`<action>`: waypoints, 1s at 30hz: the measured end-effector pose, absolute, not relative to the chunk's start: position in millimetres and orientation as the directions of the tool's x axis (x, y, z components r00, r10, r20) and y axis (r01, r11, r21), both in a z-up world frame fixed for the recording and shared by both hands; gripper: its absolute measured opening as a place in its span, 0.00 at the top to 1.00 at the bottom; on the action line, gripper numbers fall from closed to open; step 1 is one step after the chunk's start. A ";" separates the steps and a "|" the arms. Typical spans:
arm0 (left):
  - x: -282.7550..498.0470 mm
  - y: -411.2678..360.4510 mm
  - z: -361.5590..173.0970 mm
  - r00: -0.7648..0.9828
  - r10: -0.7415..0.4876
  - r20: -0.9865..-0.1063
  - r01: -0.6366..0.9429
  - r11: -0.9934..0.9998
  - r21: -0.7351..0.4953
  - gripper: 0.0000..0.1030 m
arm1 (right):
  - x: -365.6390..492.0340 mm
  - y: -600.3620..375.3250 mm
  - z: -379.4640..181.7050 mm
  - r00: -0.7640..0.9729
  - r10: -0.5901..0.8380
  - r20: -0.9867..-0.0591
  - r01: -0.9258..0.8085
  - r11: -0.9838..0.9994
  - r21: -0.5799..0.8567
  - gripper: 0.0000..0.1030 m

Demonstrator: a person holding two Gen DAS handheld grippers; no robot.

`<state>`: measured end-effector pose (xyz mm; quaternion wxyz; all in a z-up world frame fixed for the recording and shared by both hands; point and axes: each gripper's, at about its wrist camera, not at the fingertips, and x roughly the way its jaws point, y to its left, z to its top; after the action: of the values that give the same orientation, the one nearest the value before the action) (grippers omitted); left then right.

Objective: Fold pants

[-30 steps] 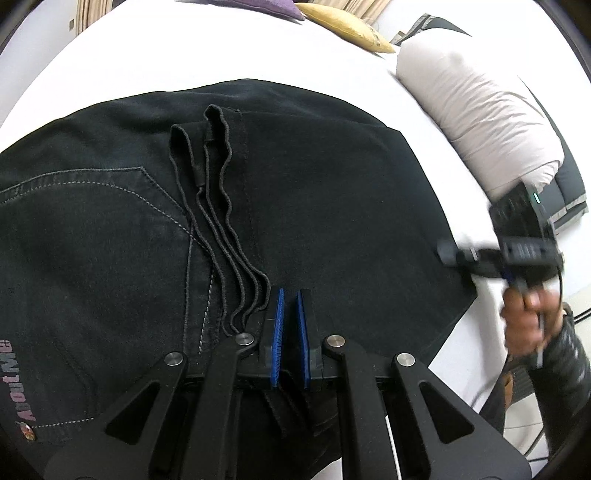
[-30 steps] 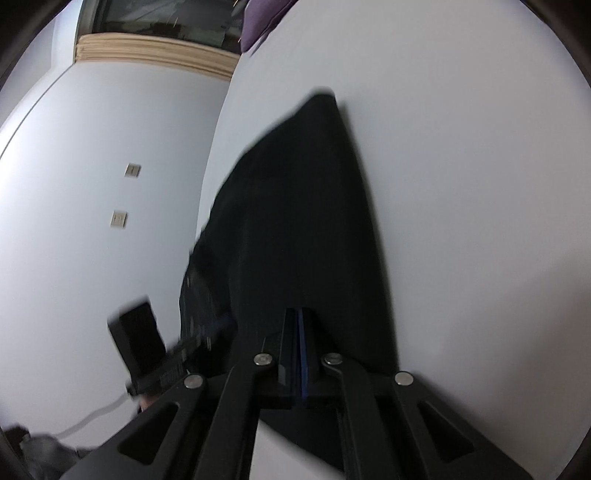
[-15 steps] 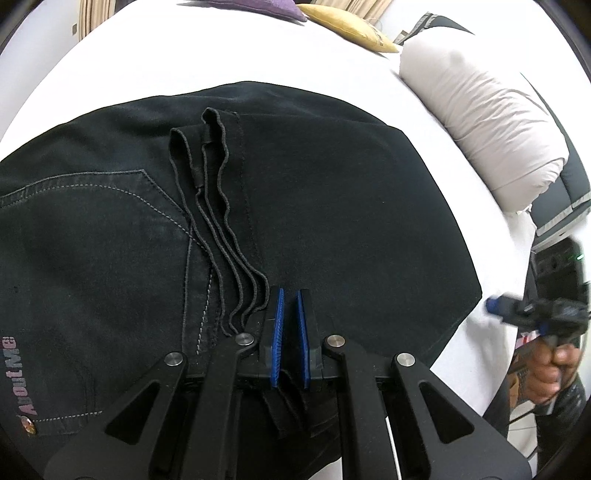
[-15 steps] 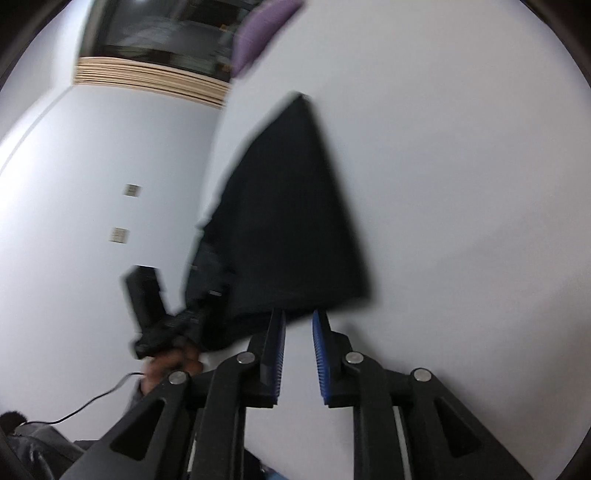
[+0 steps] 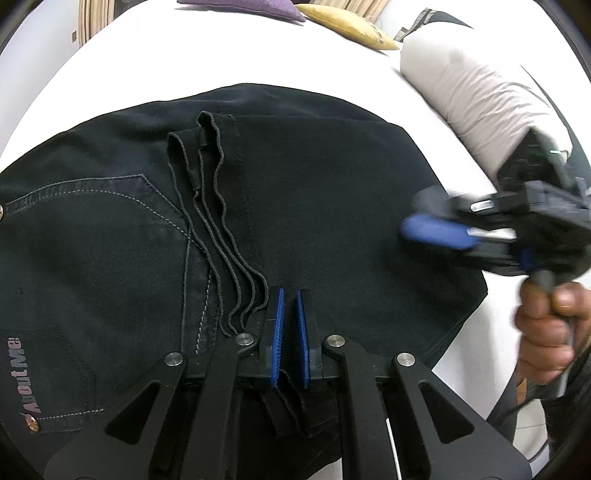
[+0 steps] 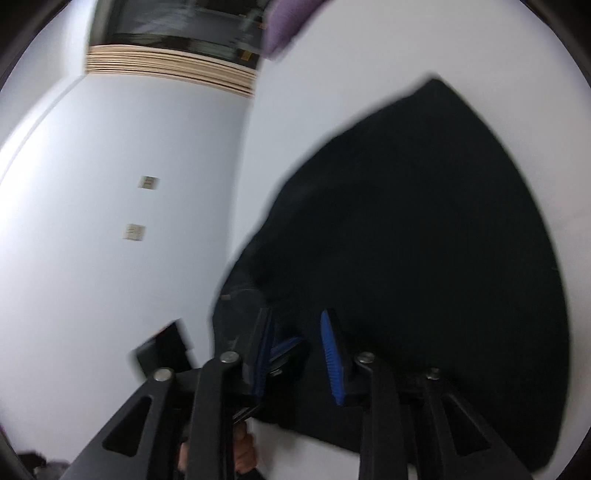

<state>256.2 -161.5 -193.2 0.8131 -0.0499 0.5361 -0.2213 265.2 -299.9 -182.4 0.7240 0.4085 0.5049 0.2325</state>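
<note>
Black pants [image 5: 314, 192] lie folded on the white bed [image 5: 177, 62], with a back pocket and stacked hem edges at the left. At the near edge my left gripper [image 5: 290, 325] is shut on a fold of the pants. My right gripper [image 5: 421, 216], blurred and held by a hand [image 5: 543, 332], hovers over the right part of the pants. In the right wrist view the right gripper [image 6: 297, 354] has its jaws opening, and nothing is between its blue pads. The pants [image 6: 424, 240] spread out beyond it. The left gripper [image 6: 288, 347] shows just past them.
A large white pillow [image 5: 476, 96] lies along the bed's right side. A yellow cushion [image 5: 347, 22] and a purple cushion [image 5: 240, 7] sit at the far end. In the right wrist view a white wall with two small sockets [image 6: 147, 182] stands left of the bed.
The right gripper's jaws went from shut to open. It swung out past the bed's right edge, then came back over the right part of the pants. The left gripper kept still.
</note>
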 end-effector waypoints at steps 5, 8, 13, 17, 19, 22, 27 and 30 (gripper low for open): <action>251.0 -169.9 -188.5 0.341 -0.381 -0.859 0.320 0.907 -0.276 0.93 | 267.4 -307.7 -208.9 0.401 0.711 -0.578 0.180 0.557 0.810 0.99; 239.3 -177.8 -174.7 0.378 -0.313 -0.872 0.334 0.924 -0.187 0.92 | 261.4 -310.7 -209.1 0.420 0.697 -0.581 0.188 0.559 0.807 1.00; 215.6 -170.0 -150.6 0.466 -0.122 -0.877 0.270 0.963 0.010 0.92 | 256.7 -304.8 -202.2 0.445 0.647 -0.620 0.194 0.605 0.772 0.98; 198.6 -154.6 -131.4 0.502 -0.068 -0.862 0.221 0.974 0.052 0.92 | 251.6 -284.3 -181.0 0.470 0.610 -0.638 0.158 0.653 0.741 0.62; 190.1 -148.0 -124.5 0.508 -0.062 -0.859 0.204 0.978 0.049 0.92 | 251.5 -271.0 -172.2 0.469 0.613 -0.636 0.130 0.664 0.737 0.59; 179.5 -138.5 -119.1 0.513 -0.059 -0.856 0.187 0.981 0.045 0.92 | 250.7 -240.8 -161.5 0.444 0.654 -0.612 0.067 0.657 0.751 0.59; 165.5 -117.9 -111.2 0.524 -0.048 -0.850 0.155 0.987 0.039 0.92 | 248.7 -224.6 -171.2 0.397 0.684 -0.613 0.075 0.641 0.764 0.51; 156.8 -103.7 -109.2 0.524 -0.048 -0.851 0.142 0.989 0.032 0.92 | 243.0 -229.5 -184.0 0.398 0.652 -0.646 0.115 0.663 0.740 0.61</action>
<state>156.8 -103.7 -109.2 0.8715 0.0486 0.4850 -0.0543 243.0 -229.5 -184.0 0.7500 0.3695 0.5187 0.1789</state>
